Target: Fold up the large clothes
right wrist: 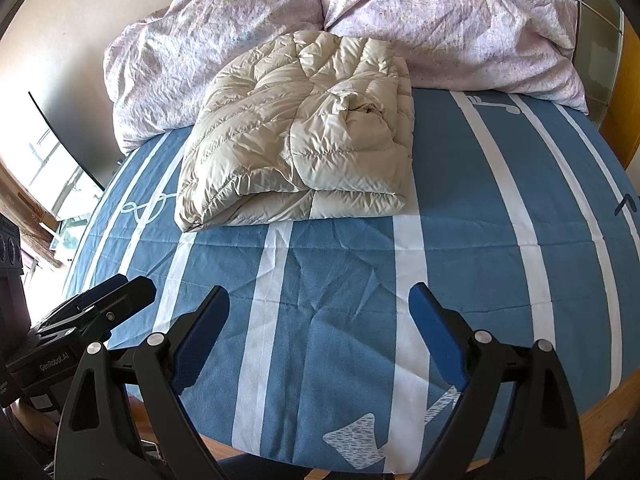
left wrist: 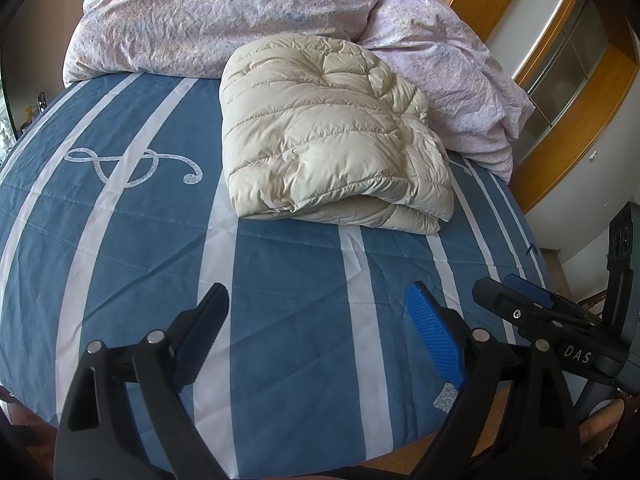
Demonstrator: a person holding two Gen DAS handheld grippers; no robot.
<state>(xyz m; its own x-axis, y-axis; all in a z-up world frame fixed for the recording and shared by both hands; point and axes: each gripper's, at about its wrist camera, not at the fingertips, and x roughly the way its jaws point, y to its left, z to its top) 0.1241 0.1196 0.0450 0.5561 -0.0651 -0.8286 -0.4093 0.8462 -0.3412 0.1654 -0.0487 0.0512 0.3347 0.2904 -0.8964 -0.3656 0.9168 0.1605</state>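
Folded cream puffer jacket [left wrist: 332, 136] on bed [left wrist: 280, 320], touching pink duvet [left wrist: 224, 12]. Left tool [left wrist: 316, 320], right tool [right wrist: 320, 320] spread wide, empty, nearer than jacket.

left gripper [left wrist: 316, 304] and right gripper [right wrist: 320, 304] side by side, fingers spread, empty.

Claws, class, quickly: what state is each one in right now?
Left claw: open, holding nothing, above the bed sheet.
Right claw: open, holding nothing; the folded jacket lies beyond it.
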